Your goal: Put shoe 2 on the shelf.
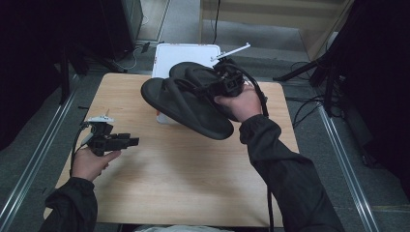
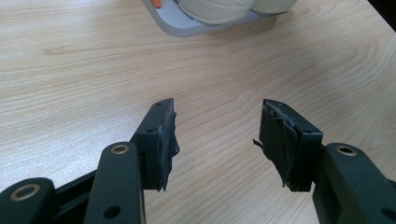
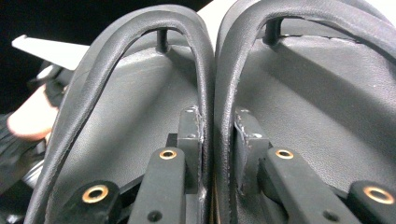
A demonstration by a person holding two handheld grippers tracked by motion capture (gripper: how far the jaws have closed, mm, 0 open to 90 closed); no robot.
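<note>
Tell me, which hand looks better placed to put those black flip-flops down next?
The right. Its gripper already pinches the inner straps of both flip-flops between its fingers, lifted over the table. The left gripper waits open and empty near the table's left edge.

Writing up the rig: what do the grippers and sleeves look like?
Both grippers, left and right, are black, with brass-coloured rivets on the links. The left's fingers carry ragged black pads. A black cable and a pale top plate on each. Dark sleeves, elastic cuffs.
</note>
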